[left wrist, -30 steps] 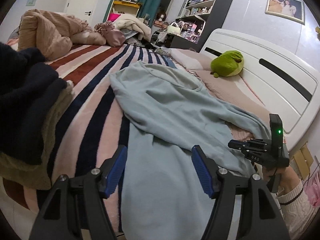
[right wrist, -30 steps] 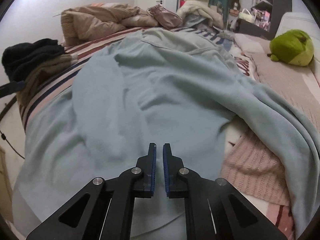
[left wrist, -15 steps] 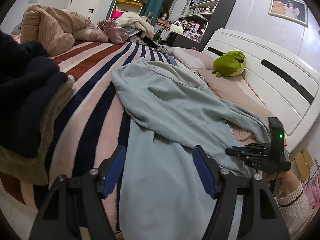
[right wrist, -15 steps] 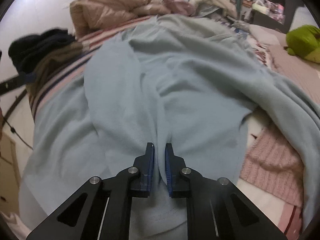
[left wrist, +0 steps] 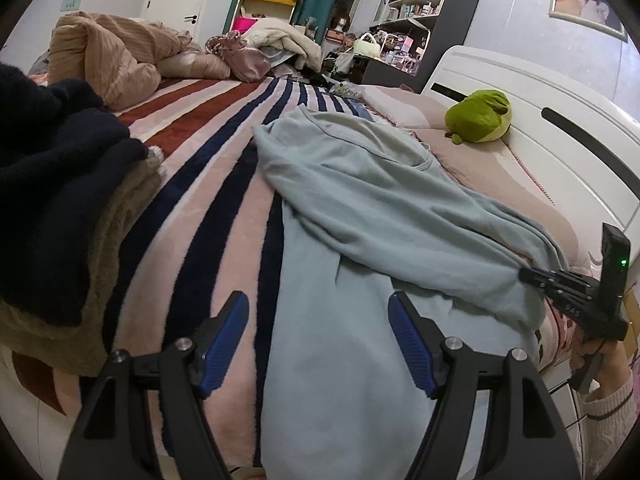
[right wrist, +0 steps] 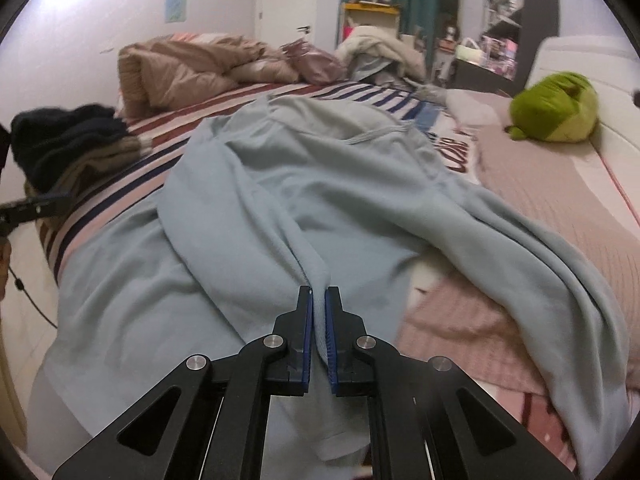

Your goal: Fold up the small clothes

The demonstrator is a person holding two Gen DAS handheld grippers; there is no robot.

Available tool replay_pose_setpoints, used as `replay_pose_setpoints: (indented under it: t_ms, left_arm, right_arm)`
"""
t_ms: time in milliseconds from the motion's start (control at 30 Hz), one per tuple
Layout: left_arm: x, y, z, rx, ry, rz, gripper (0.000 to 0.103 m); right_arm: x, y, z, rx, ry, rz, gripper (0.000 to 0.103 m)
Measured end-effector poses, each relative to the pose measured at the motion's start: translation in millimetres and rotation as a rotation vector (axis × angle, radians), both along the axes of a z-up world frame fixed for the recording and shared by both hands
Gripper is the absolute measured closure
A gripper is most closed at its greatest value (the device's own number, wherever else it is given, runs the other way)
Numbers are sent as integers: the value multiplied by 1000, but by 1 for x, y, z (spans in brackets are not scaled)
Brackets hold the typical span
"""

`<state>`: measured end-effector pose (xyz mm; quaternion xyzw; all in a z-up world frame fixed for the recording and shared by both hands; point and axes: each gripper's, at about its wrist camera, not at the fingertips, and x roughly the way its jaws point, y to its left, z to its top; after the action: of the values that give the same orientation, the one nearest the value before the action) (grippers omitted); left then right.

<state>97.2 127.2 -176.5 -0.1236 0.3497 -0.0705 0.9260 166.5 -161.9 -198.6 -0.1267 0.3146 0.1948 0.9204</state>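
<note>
A light blue long-sleeved top (left wrist: 360, 216) lies spread over the striped blanket on the bed; it also fills the right wrist view (right wrist: 280, 200). My right gripper (right wrist: 318, 304) is shut on a fold of the top's fabric and lifts it slightly; it shows in the left wrist view (left wrist: 528, 276) at the right edge, pinching the cloth. My left gripper (left wrist: 318, 320) is open and empty, hovering above the top's lower part near the bed's front edge.
A stack of dark and tan folded clothes (left wrist: 60, 200) sits at the left on the striped blanket (left wrist: 200, 168). A green plush toy (left wrist: 480, 116) lies by the white headboard (left wrist: 540, 128). Crumpled bedding (left wrist: 108, 56) is piled at the far end.
My right gripper has closed on a fold of the blue top and pulled it up and toward the right. The left gripper stays open and has drifted slightly.
</note>
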Motion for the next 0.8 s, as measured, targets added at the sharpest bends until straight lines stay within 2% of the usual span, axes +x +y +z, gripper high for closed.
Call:
replay_pose_setpoints:
  t_ms: [100, 233, 400, 500, 600, 667, 733, 800]
  left_arm:
    - [9, -7, -3, 37, 13, -16, 34]
    - [41, -22, -11, 106, 49, -58, 34]
    - [93, -31, -26, 199, 116, -30, 35]
    - [121, -35, -32, 218, 132, -23, 35]
    - [144, -38, -36, 249, 138, -19, 44]
    - [156, -37, -39, 253, 144, -22, 45]
    - [166, -37, -41, 249, 143, -32, 45]
    - [176, -37, -41, 244, 142, -46, 51]
  right_arm:
    - [-1, -21, 0, 47, 31, -34, 102]
    - [-2, -45, -5, 81, 64, -92, 102]
    - [-4, -73, -4, 110, 47, -199, 102]
    - [-2, -86, -7, 166, 96, -183, 102]
    - [6, -79, -13, 104, 154, -168, 100]
    - [10, -73, -5, 70, 112, -163, 86]
    - [19, -63, 13, 87, 49, -103, 60]
    - [37, -45, 28, 105, 28, -26, 58]
